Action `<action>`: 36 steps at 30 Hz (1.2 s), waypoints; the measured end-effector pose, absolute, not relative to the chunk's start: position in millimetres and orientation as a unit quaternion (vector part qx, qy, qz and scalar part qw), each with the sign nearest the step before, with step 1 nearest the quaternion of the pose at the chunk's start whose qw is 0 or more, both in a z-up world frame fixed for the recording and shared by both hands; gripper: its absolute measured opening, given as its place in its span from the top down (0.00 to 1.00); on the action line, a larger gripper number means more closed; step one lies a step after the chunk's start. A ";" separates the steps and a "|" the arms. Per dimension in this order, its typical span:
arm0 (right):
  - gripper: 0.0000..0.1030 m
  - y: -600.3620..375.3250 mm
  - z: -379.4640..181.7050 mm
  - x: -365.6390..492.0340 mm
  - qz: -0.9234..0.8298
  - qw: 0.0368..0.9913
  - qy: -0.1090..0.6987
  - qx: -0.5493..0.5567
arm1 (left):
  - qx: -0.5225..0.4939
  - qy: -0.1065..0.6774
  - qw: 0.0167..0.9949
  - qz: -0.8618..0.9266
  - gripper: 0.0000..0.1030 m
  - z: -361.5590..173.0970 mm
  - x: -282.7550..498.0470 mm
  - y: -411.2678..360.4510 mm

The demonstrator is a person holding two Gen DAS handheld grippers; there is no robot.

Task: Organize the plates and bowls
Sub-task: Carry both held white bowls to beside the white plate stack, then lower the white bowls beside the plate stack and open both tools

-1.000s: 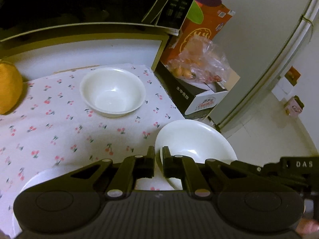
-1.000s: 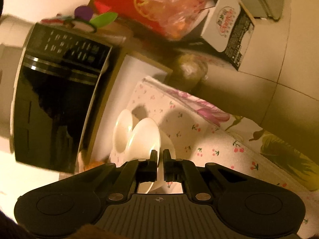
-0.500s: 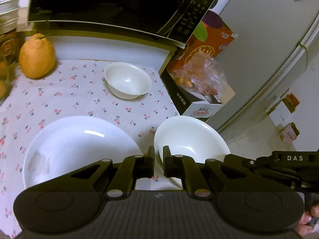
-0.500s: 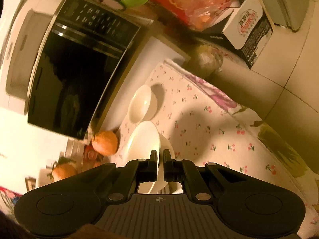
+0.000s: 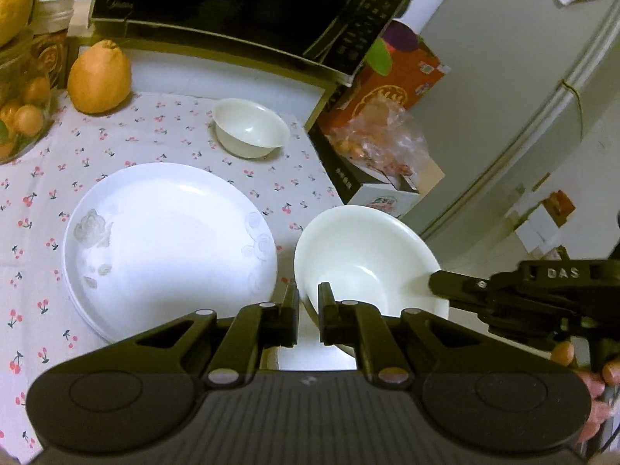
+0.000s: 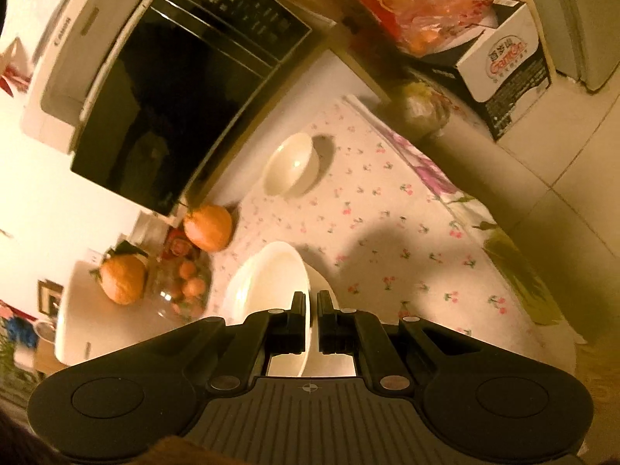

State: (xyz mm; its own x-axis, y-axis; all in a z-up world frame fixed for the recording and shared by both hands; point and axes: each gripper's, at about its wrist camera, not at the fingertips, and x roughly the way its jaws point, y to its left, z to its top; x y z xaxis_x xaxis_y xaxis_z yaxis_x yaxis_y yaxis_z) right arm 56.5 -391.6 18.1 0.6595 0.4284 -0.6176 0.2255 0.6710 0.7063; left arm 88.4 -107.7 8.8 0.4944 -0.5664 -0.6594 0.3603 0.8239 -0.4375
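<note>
A large white bowl (image 5: 368, 255) hangs above the cherry-print tablecloth (image 5: 46, 201), gripped from two sides. My left gripper (image 5: 309, 297) is shut on its near-left rim. My right gripper (image 5: 440, 285) comes in from the right and is shut on the right rim. In the right wrist view the same bowl (image 6: 271, 283) stands edge-on, its rim pinched in the right gripper (image 6: 313, 304). A stack of flat white plates (image 5: 166, 248) with a faint flower print lies left of the held bowl. A small white bowl (image 5: 252, 131) (image 6: 290, 166) sits farther back.
A black microwave (image 5: 232, 0) stands behind the cloth. An orange fruit (image 5: 99, 77) and a glass bowl of small oranges (image 5: 19, 120) sit at the left. Boxes with a plastic bag (image 5: 379, 147) stand off the table's right edge, beside a fridge (image 5: 542, 97).
Both grippers have drawn back from the small bowl with the large bowl in them, and it has risen a little. The plate stack and fruit have come into view; the right wrist has rolled.
</note>
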 end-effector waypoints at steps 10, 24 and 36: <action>0.93 -379.4 10.2 51.8 0.044 0.822 0.449 0.348 | -0.093 0.444 0.851 -0.265 0.91 0.1 70.5 -108.9; 0.91 -360.5 2.6 55.4 0.037 0.824 0.487 0.287 | -0.068 0.475 0.840 -0.253 0.90 -16.5 67.3 -109.0; 0.91 -355.7 3.4 56.9 0.024 0.833 0.494 0.249 | -0.069 0.485 0.835 -0.251 0.90 -22.6 66.6 -109.6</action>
